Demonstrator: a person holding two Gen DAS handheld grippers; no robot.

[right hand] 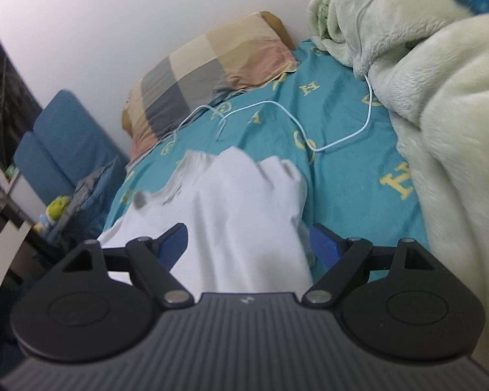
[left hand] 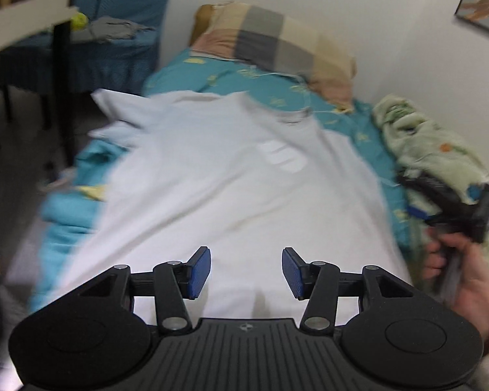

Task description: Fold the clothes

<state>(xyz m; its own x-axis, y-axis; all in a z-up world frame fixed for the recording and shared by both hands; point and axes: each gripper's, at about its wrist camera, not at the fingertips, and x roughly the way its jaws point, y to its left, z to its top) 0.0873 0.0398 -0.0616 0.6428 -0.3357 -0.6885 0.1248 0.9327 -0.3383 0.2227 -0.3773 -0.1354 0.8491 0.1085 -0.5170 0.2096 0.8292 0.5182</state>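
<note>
A white shirt [left hand: 218, 176] covers the middle of the bed [left hand: 192, 75], flat enough to pass over from the foot end. The open strip of teal sheet [right hand: 348, 176] beside it lies between the shirt and a bulky fleece blanket [right hand: 440, 104] heaped along the wall side. A thin white cable [right hand: 309, 145] loops across that strip, loose on the sheet near the shirt's upper edge. A checked pillow [left hand: 277, 39] blocks the head end against the wall [left hand: 375, 16]. On the other side the bed drops to dark floor [left hand: 19, 163], where a black post [left hand: 62, 75] and a blue chair [left hand: 114, 26] stand close.
</note>
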